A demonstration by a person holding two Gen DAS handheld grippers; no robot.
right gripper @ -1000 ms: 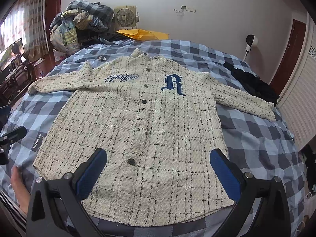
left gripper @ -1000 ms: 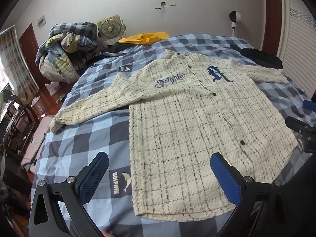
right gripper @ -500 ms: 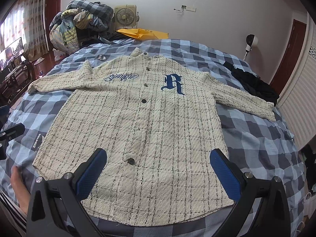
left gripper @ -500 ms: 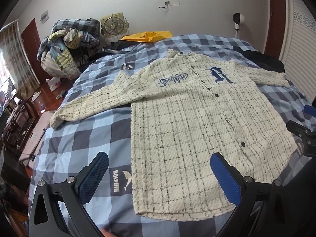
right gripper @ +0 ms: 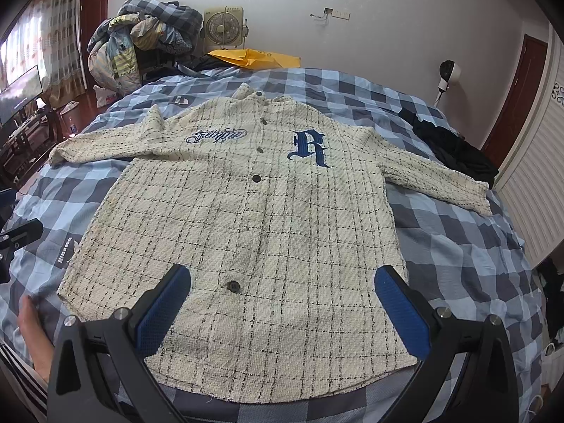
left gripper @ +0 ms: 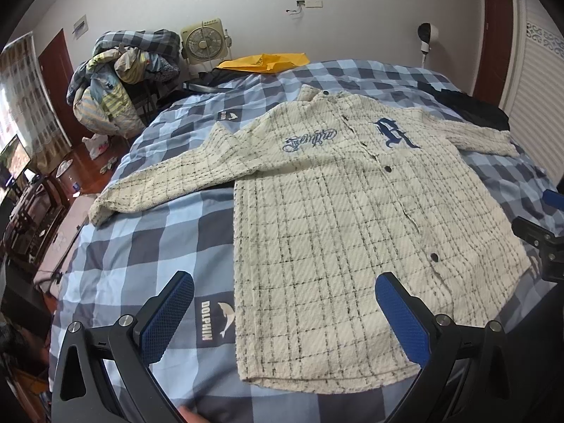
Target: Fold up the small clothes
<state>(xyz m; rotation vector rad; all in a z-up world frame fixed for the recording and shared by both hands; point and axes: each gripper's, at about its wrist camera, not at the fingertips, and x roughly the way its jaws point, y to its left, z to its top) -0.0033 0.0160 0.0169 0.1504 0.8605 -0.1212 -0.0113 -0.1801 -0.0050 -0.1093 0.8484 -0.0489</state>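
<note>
Barely any shift since a sec ago: left gripper & right gripper both spread wide, holding nothing, hovering over hem of cream plaid shirt. Shirt flat mid-bed, sleeves out; checked bedspread bare toward left edge.

1. A home bedroom, lived in.
2. Wide bed under a blue-and-grey checked cover, filling most of both views.
3. Heap of bedding and clothes piled at the far corner.
4. Small box fan against the white wall.
5. Dark red wooden doors at either side.
6. Curtained window, screen on a low dark stand.
</note>
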